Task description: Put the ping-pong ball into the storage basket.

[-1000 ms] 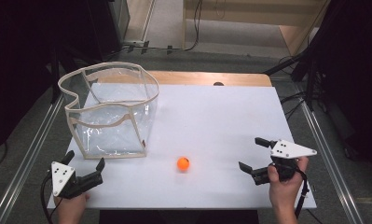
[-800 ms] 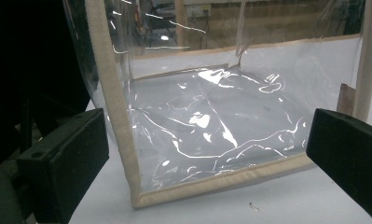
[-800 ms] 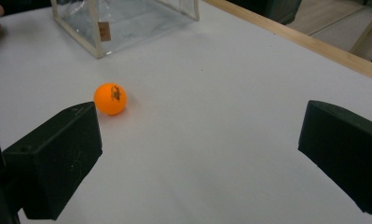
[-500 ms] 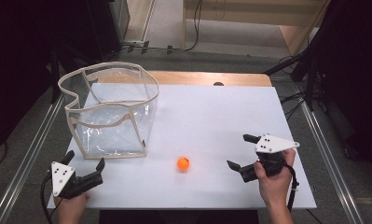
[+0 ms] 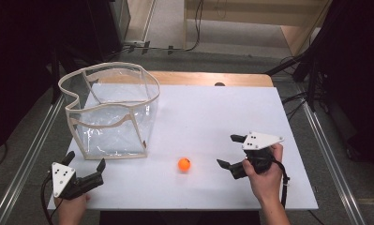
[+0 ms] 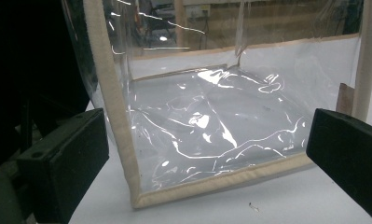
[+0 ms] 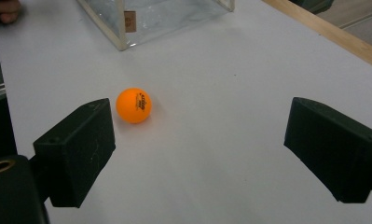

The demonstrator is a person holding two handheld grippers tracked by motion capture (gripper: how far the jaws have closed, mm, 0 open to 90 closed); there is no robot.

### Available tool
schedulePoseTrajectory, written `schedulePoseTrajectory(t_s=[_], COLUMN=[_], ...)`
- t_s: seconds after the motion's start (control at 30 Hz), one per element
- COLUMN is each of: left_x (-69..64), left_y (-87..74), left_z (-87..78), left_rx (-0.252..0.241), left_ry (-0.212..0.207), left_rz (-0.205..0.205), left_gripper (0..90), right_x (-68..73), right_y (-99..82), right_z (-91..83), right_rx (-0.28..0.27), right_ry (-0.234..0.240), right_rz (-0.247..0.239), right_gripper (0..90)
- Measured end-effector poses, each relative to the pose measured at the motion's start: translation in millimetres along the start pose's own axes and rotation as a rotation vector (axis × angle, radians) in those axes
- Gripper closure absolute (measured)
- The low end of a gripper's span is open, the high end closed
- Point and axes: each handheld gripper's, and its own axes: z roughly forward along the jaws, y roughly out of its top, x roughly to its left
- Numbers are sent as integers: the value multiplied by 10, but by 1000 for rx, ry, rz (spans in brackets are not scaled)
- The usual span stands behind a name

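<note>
Right now the orange ball [image 5: 184, 164] lies on the white table [image 5: 213, 112], near its front edge, a little right of the clear bag's [image 5: 112, 112] front corner and apart from it; in the right gripper view the ball [image 7: 134, 105] sits just beyond the left jaw, not between the pads; the right gripper [image 5: 231, 152], held in a hand [image 5: 265, 176], points at the ball from the right, its jaws wide but just lately closing a little, with nothing between them; the left gripper [image 5: 85, 164] rests at the front left corner, jaws wide apart and empty, facing the bag [image 6: 211, 121]; the bag stands open-topped with cream edging.
</note>
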Motion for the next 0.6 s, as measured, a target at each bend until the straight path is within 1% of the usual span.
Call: schedulePoseTrajectory(t_s=[0.03, 0.13, 0.2, 0.27, 0.33, 0.37, 0.4, 0.43, 0.6], left_x=[0, 1, 3, 3, 3, 3, 3, 3, 4], left_y=[0, 0, 0, 0, 0, 0, 0, 0, 0], left_z=[0, 0, 0, 0, -1, -1, -1, -1, -3], left_rx=[0, -1, -3, -3, -2, -2, -2, -3, -6], left_ry=[0, 0, 1, 1, 0, 0, 0, 0, 2], left_rz=[-1, -2, -4, -4, -2, -2, -2, -2, -3], left_gripper=[0, 0, 0, 0, 0, 0, 0, 0, 0], right_x=[12, 20, 39, 41, 71, 78, 78, 92, 125], right_y=[26, 46, 79, 88, 130, 139, 139, 166, 206], right_z=[43, 74, 124, 138, 188, 203, 203, 250, 326], right_rx=[11, 17, 26, 27, 43, 45, 45, 58, 78], right_ry=[8, 6, 23, 23, 26, 24, 24, 62, 72], right_rz=[-4, -11, -14, -20, -36, -37, -37, -42, -57], right_gripper=[67, 67, 66, 66, 62, 42, 42, 0, 0])
